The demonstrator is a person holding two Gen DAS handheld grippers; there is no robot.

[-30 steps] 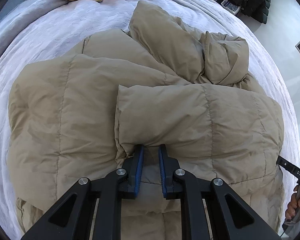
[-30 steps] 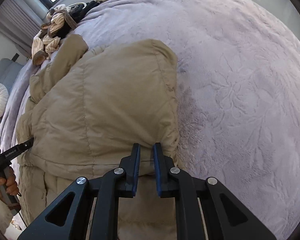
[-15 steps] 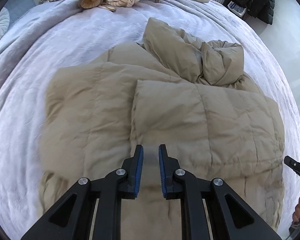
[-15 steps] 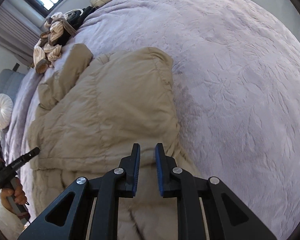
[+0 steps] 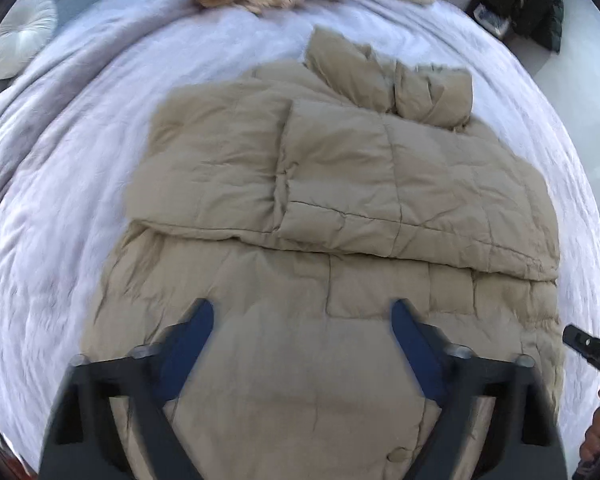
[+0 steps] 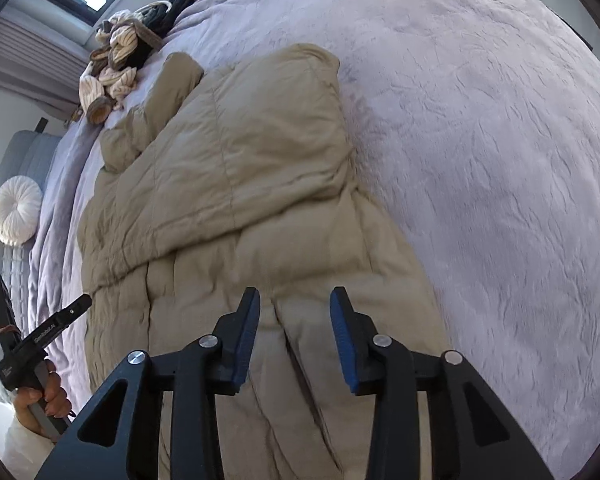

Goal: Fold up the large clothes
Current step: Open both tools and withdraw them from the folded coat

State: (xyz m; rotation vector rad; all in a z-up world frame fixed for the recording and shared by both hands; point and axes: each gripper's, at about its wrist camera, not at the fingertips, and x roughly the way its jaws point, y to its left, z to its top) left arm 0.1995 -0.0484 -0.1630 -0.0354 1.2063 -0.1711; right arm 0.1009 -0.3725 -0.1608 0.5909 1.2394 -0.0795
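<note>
Fingers of the left gripper (image 5: 302, 320) stand wide apart, empty, above the near part of the tan puffer coat (image 5: 340, 208); the right gripper (image 6: 294, 312) is moderately open, empty. The coat lies folded on the lavender bedspread (image 6: 480, 140).

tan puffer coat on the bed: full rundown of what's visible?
The tan puffer coat is quilted in stitched panels, matte and wrinkled. It lies flat on the lavender bedspread, its upper part folded over the lower along a crosswise edge. A sleeve and bunched fabric sit at the far end. Both grippers, left and right, hover open above it.
</note>
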